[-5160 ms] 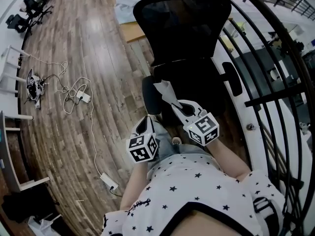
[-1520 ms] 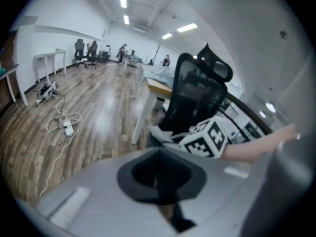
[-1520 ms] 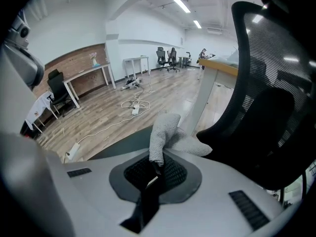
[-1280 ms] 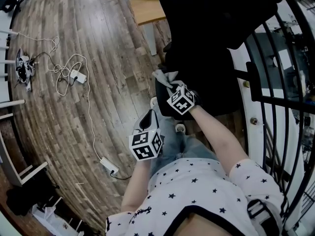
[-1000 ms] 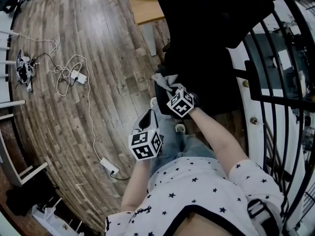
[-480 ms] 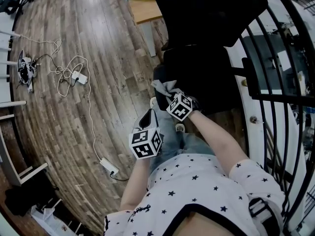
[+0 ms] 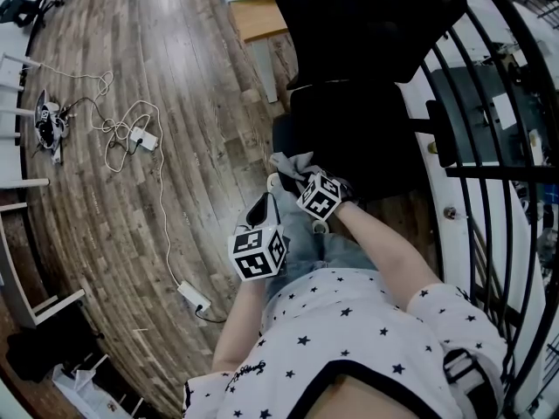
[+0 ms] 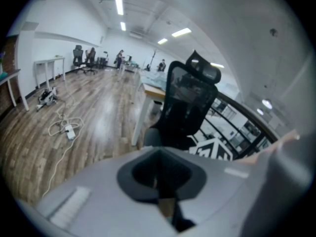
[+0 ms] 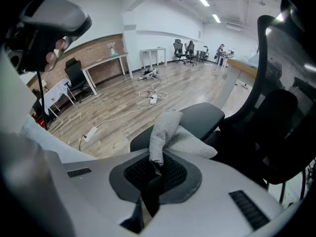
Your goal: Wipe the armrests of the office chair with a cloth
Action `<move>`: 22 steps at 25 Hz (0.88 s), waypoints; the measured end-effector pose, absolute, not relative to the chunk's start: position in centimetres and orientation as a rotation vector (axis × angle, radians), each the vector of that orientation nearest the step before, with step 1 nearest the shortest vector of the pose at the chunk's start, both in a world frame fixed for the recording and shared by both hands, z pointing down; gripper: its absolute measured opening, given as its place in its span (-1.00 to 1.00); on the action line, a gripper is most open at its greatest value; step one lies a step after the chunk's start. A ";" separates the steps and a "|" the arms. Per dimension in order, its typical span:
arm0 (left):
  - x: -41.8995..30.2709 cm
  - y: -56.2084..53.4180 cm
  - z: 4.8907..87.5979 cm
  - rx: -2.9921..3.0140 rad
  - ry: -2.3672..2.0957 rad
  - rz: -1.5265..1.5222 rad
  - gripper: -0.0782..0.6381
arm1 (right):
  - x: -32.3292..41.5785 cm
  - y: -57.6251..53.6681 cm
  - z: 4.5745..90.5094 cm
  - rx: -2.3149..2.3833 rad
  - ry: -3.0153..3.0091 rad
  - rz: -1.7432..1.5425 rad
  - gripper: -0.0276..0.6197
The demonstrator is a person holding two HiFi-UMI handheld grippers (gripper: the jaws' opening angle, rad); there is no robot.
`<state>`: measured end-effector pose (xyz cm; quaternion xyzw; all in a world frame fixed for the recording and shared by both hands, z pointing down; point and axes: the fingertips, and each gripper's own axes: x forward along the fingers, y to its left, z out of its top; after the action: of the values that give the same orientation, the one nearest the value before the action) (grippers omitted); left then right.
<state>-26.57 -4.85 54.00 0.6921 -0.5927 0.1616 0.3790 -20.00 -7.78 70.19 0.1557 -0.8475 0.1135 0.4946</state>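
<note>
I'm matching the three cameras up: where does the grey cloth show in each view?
Head view: cloth just left of centre, beside the seat.
Left gripper view: not in it.
Right gripper view: centre, held in the right gripper.
Shared landmark: the chair's black backrest.

White short-sleeved shirt [image 7: 349, 330] sprinkled with small black stars, dark trim at the neckline; seemingly pale-blue jeans [image 7: 310, 250].

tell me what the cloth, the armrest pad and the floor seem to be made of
Cloth: grey terry or microfibre, matte; nubby pile and soft folds show.
Armrest pad: dark moulded plastic or foam, smooth with a dull sheen; which one I can't tell.
Floor: wood-look planks, light gloss; grain and seams show, real wood or laminate unclear.
</note>
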 end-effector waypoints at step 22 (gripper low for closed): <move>-25.1 -2.9 52.8 1.785 -1.542 0.409 -0.77 | -19.5 -4.0 69.6 0.312 -2.073 0.258 -0.83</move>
<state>-25.05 -2.88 52.76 0.6942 -0.5995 0.1592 0.3652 -19.46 -3.99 69.63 0.1286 -0.8544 0.1062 0.4922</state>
